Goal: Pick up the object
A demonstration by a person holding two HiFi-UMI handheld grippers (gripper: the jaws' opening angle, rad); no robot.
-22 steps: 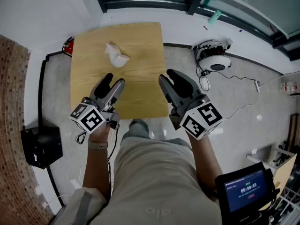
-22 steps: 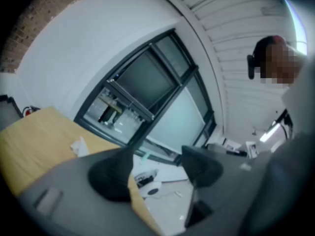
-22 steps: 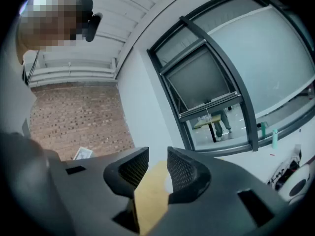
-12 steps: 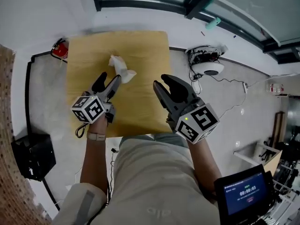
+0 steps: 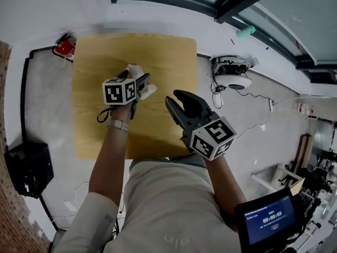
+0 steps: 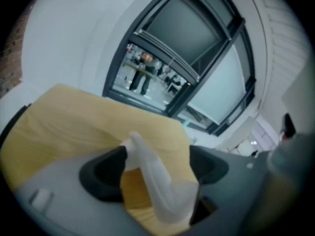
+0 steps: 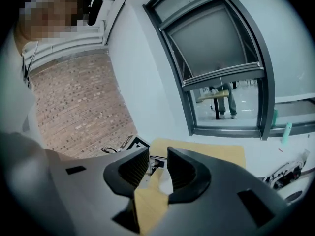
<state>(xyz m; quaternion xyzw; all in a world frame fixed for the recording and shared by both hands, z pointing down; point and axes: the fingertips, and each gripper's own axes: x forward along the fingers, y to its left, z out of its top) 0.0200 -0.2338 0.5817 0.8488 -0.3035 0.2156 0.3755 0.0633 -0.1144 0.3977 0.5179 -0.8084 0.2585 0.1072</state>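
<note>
1. L side: the left gripper has gone fwd over the wooden table. 0.9 s ago it hung near the table's near edge w/ the target well ahead of its fingertips. 0.5 s ago the tips were just short of it. Now it's reached.
2. The crumpled white tissue is now betw. the left fingers. It runs slantwise from the L finger's tip down toward the base of the R finger and looks to brush both.
3. Left fingers are part-open around the tissue. No squeeze shows and the wad isn't flattened, so I read it as bracketed, not gripped.
4. The tissue looks to be on the same spot of the table as before, resting on the wood under the fingers, not lifted.
5. What that means: approach done, grasp not yet made. Next step prob. is to close on the wad, then raise it. The stuff is soft and light, so a loose pinch could let it slip out.
6. R side: the right gripper has barely shifted and hangs over the near part of the table. Its fingers are closed w/ nothing betw. them, and the tissue sits well off to the left of its tips. It seems to have no part in this pick.
</note>
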